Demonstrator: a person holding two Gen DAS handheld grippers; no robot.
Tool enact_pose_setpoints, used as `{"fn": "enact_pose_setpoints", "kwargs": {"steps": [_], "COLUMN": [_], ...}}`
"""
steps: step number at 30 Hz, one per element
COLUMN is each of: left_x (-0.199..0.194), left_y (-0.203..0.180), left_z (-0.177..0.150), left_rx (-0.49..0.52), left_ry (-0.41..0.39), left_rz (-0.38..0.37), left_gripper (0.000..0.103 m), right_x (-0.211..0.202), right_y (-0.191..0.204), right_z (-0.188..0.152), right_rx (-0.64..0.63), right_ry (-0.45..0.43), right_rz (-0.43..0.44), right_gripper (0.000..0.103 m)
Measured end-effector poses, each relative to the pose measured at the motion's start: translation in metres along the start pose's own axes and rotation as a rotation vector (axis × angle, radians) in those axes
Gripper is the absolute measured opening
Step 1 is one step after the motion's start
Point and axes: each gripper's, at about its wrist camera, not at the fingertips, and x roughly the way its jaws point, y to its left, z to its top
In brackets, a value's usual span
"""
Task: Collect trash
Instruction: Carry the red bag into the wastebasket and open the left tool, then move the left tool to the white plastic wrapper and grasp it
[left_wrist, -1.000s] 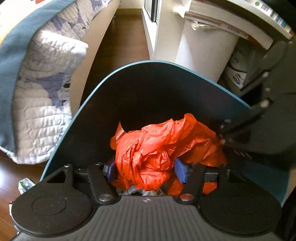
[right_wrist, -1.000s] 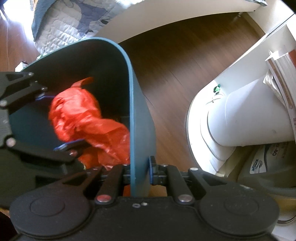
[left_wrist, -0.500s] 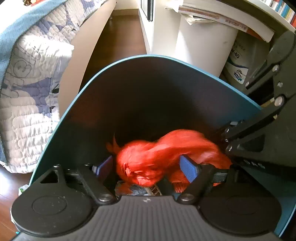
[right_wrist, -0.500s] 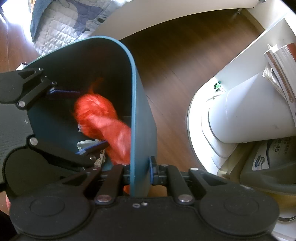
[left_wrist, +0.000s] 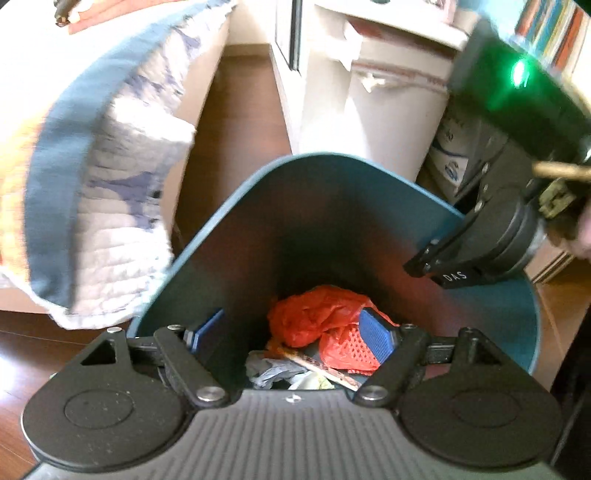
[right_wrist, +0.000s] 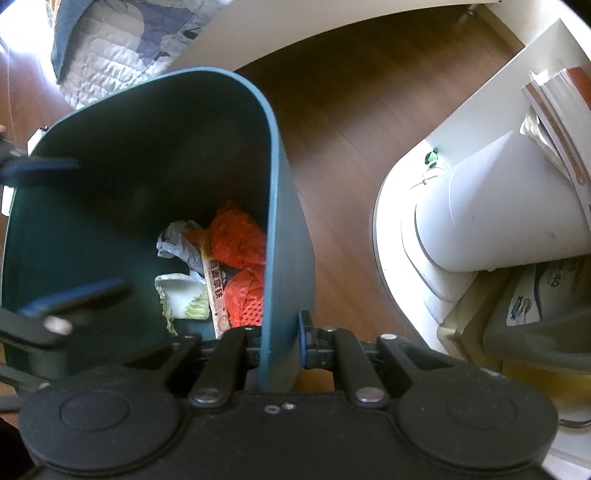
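A dark teal trash bin (left_wrist: 332, 157) stands on the wooden floor. My left gripper (left_wrist: 291, 332) hovers over its mouth, open, with nothing between the blue pads. A crumpled orange plastic bag (left_wrist: 314, 317) lies loose at the bottom among other trash. My right gripper (right_wrist: 282, 343) points straight down and is shut on the bin's wall (right_wrist: 284, 221), one pad inside and one outside. In the right wrist view the orange bag (right_wrist: 236, 236) sits beside grey paper (right_wrist: 177, 240), a long wrapper (right_wrist: 214, 288) and a pale leaf (right_wrist: 183, 295). The left gripper (right_wrist: 55, 232) shows blurred at the left.
A quilted blue-and-white bed cover (left_wrist: 92, 184) hangs close on the left of the bin. A white cylinder (right_wrist: 498, 214) and stacked books (right_wrist: 554, 110) stand to the right by a white cabinet (left_wrist: 332, 92). Brown floor (right_wrist: 369, 92) stretches behind the bin.
My left gripper opened and let go of the orange bag, which dropped to the bottom of the bin. The left gripper then rose and drew back. The right gripper kept its hold.
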Motion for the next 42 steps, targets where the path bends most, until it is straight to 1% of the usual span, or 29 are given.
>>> {"fn": "enact_pose_setpoints", "kwargs": {"steps": [3, 6, 9, 11, 14, 17, 18, 21, 23, 25, 27, 28, 31, 33, 35, 40, 42], "left_x": [-0.019, -0.036, -0.050, -0.060, -0.067, -0.076, -0.080, -0.080, -0.073, -0.063, -0.045, -0.032, 0.011, 0.040, 0.067, 0.113, 0.130], "left_y": [0.015, 0.034, 0.056, 0.075, 0.105, 0.148, 0.164, 0.207, 0.239, 0.268, 0.293, 0.306, 0.336, 0.351, 0.361, 0.373, 0.380], "left_z": [-0.001, -0.004, -0.011, -0.019, -0.032, -0.047, -0.053, -0.068, -0.079, -0.090, -0.099, -0.103, -0.116, -0.124, -0.130, -0.150, -0.156], "left_rx": [-0.038, -0.075, -0.107, -0.152, -0.255, -0.413, -0.464, -0.574, -0.649, -0.721, -0.774, -0.798, -0.865, -0.908, -0.918, -0.955, -0.987], "left_ry": [-0.033, -0.050, -0.072, -0.080, -0.085, -0.107, -0.113, -0.105, -0.089, -0.091, -0.060, -0.037, 0.039, 0.088, 0.132, 0.209, 0.234], "left_rz": [0.003, 0.033, 0.086, 0.116, 0.178, 0.193, 0.208, 0.291, 0.337, 0.355, 0.388, 0.392, 0.370, 0.361, 0.361, 0.365, 0.357], "left_gripper": [0.079, 0.079, 0.079, 0.079, 0.079, 0.079, 0.079, 0.080, 0.080, 0.080, 0.080, 0.080, 0.080, 0.080, 0.080, 0.080, 0.080], "right_x": [0.001, 0.001, 0.001, 0.002, 0.002, 0.002, 0.002, 0.002, 0.002, 0.002, 0.002, 0.002, 0.001, 0.000, -0.001, -0.005, -0.006], "right_y": [0.001, 0.003, 0.004, 0.004, 0.003, 0.004, 0.004, 0.003, 0.002, 0.002, 0.004, 0.004, 0.005, 0.007, 0.010, 0.021, 0.023], "right_z": [-0.002, -0.003, -0.003, -0.004, -0.004, -0.004, -0.004, -0.003, -0.002, -0.002, -0.001, -0.002, -0.002, -0.002, -0.002, -0.004, -0.004], "right_rx": [0.006, 0.005, 0.004, 0.011, 0.017, 0.020, 0.022, 0.041, 0.056, 0.066, 0.076, 0.080, 0.096, 0.109, 0.117, 0.100, 0.099], "right_ry": [0.009, 0.016, 0.023, 0.029, 0.039, 0.048, 0.051, 0.058, 0.061, 0.063, 0.067, 0.068, 0.073, 0.078, 0.083, 0.096, 0.102], "right_rz": [-0.006, -0.010, -0.013, -0.014, -0.015, -0.018, -0.019, -0.020, -0.019, -0.020, -0.023, -0.025, -0.034, -0.043, -0.052, -0.075, -0.079], "right_gripper": [0.009, 0.009, 0.009, 0.009, 0.009, 0.009, 0.009, 0.008, 0.008, 0.008, 0.008, 0.008, 0.008, 0.008, 0.008, 0.009, 0.009]}}
